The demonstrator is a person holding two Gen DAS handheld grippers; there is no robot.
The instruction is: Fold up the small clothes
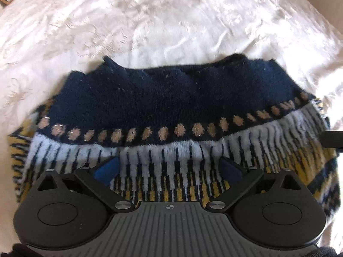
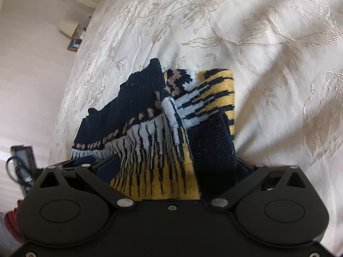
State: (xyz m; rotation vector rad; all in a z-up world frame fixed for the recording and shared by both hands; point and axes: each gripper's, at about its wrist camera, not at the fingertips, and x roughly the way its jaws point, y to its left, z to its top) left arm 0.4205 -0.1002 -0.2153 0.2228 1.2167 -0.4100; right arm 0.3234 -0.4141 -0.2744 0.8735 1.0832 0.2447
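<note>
A small knitted sweater (image 1: 171,98) lies bunched on a white embroidered bedspread (image 1: 171,21). It has a navy band, a row of tan dots, and white, black and yellow stripes. My left gripper (image 1: 168,168) points steeply down at its near edge. Its jaws are wide apart, its blue pads (image 1: 106,169) show on either side of the striped knit, and its tips are hidden by cloth. In the right wrist view the sweater (image 2: 139,98) is folded over itself. A thick fold fills the gap of my right gripper (image 2: 174,167), whose jaws also stand wide.
The bedspread (image 2: 268,64) stretches far ahead and to the right. The bed's edge runs along the left, with a lamp shade (image 2: 67,26) and a picture frame (image 2: 74,44) beyond it. A black device with a cable (image 2: 21,165) sits low on the left.
</note>
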